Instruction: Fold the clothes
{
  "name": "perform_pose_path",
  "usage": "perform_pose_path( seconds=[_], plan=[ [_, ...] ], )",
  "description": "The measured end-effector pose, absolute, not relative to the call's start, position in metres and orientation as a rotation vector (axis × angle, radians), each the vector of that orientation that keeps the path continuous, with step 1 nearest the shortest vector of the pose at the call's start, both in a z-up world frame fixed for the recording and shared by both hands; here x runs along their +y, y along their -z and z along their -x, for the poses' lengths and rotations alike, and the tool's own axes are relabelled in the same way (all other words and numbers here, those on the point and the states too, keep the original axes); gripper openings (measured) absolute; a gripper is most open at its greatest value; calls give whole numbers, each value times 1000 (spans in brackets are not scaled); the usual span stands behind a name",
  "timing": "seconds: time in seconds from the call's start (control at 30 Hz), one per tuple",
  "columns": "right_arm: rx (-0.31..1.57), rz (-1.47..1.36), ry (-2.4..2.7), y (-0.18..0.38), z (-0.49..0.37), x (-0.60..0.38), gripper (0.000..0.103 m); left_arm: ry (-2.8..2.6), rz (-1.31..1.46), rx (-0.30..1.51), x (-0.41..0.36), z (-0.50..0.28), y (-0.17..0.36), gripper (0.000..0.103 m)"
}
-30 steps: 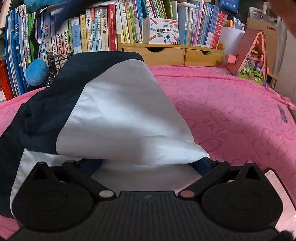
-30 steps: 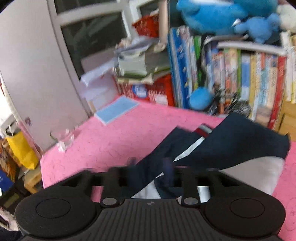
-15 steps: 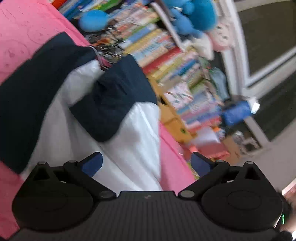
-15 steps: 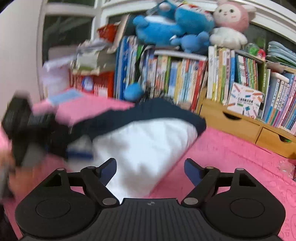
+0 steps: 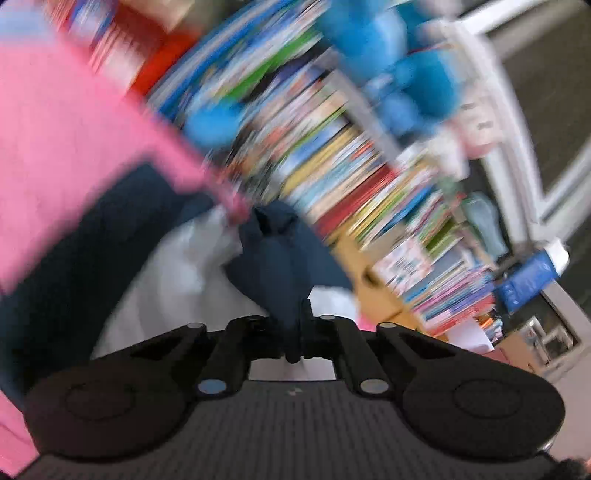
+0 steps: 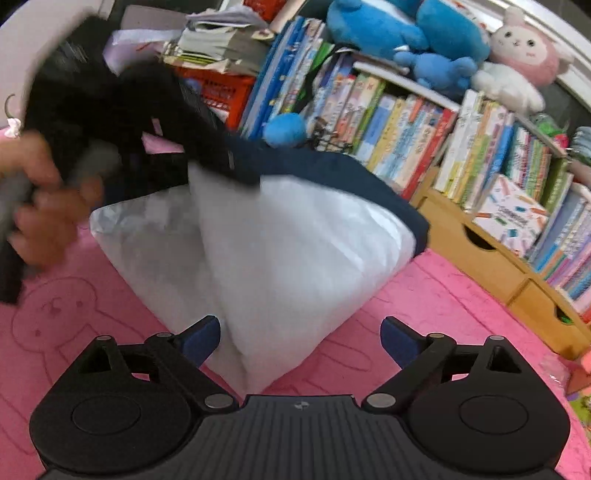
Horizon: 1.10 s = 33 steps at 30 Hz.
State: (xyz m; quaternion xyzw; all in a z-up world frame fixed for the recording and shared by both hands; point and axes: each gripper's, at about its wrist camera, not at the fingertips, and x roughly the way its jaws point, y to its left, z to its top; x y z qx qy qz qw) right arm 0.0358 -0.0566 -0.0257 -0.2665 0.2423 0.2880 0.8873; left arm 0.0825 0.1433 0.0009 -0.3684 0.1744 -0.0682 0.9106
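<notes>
Left gripper point(image 5: 293, 332) clamped on a navy fold of the navy-and-white garment point(image 6: 295, 236), view heavily blurred. Right gripper point(image 6: 299, 338) with blue-padded fingers point(image 6: 201, 339) spread apart, just above the white panel's near corner. Garment lying half-folded on the pink bunny-print mat point(image 6: 424, 302), before the row of books point(image 6: 399, 125) and plush toys point(image 6: 406, 29).

My left gripper point(image 5: 293, 332), open half a second ago, now pinches a navy fold of the garment point(image 6: 295, 236). My right gripper point(image 6: 300, 338), clamped on cloth a second ago, now gapes.
</notes>
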Motion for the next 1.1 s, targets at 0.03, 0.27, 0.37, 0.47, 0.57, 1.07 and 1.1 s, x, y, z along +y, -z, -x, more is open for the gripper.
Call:
perform_pose_path(
  seconds=[0.03,0.27,0.37,0.47,0.57,1.07,1.1],
  plan=[
    [506,558,-601,28,-38,-54,95,140,717,317,144,-74,-10,6],
    [515,554,-595,35,-42,-46,97,132,819,542,147,-112,13,27],
    [526,546,-586,36,-44,-47,98,107,947,653,150,-136,35,48],
    [526,545,-575,37,-44,-50,100,58,1045,650,155,-138,41,29],
    [528,532,-564,36,-43,-54,101,50,947,526,159,-122,17,5],
    [532,554,-554,37,-38,-42,103,-70,730,397,198,-17,33,4],
    [533,556,-554,37,-38,-42,103,-58,727,382,198,-14,31,4]
  ],
)
